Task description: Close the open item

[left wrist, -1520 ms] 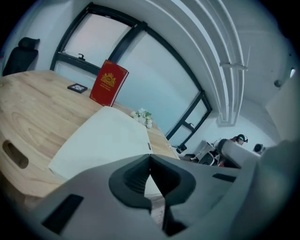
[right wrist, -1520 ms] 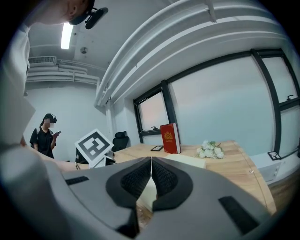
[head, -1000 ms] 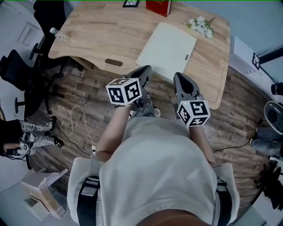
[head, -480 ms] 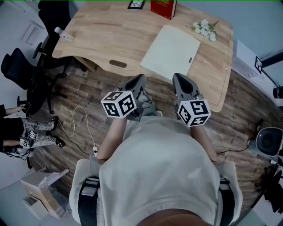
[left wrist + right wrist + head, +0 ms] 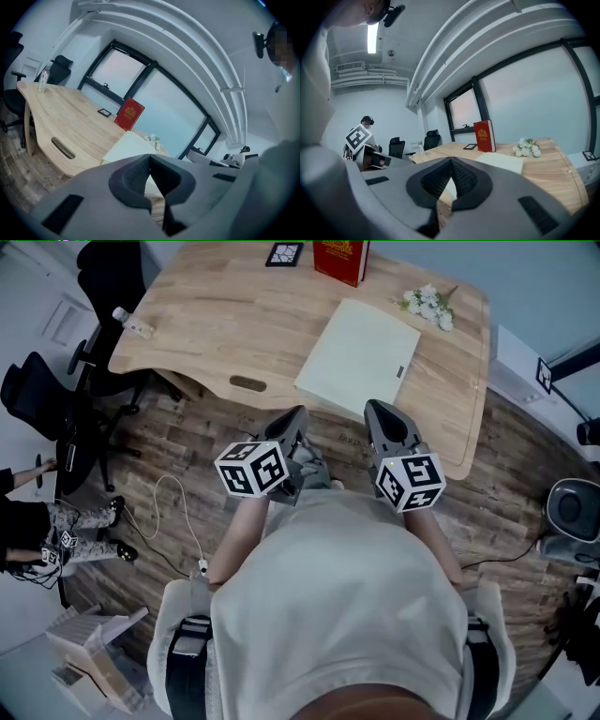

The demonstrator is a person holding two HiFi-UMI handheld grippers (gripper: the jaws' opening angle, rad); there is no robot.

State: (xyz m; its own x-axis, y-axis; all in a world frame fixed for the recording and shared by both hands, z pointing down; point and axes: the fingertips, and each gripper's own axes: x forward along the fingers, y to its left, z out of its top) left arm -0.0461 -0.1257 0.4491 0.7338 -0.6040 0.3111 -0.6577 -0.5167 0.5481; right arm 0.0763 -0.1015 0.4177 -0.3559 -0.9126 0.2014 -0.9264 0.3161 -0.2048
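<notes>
A flat pale cream rectangular item [image 5: 358, 360] with a small dark tab on its right edge lies shut flat on the wooden desk [image 5: 216, 324]; it also shows in the left gripper view [image 5: 123, 148] and the right gripper view [image 5: 502, 162]. My left gripper [image 5: 296, 418] and right gripper [image 5: 376, 411] hover side by side over the floor just short of the desk's front edge, pointing at the item and apart from it. Both are shut with nothing between the jaws [image 5: 150, 157] [image 5: 451, 160].
A red book [image 5: 339, 261] stands at the desk's far edge beside a small dark frame [image 5: 283, 254]; white flowers [image 5: 427, 302] lie at the far right, a bottle [image 5: 129, 322] at the left corner. Black chairs [image 5: 56, 399] and a seated person [image 5: 28, 521] are to the left, a cable [image 5: 178, 512] on the floor.
My left gripper has drawn back a little toward the body and to the left. The right gripper has barely moved. Both stayed shut.
</notes>
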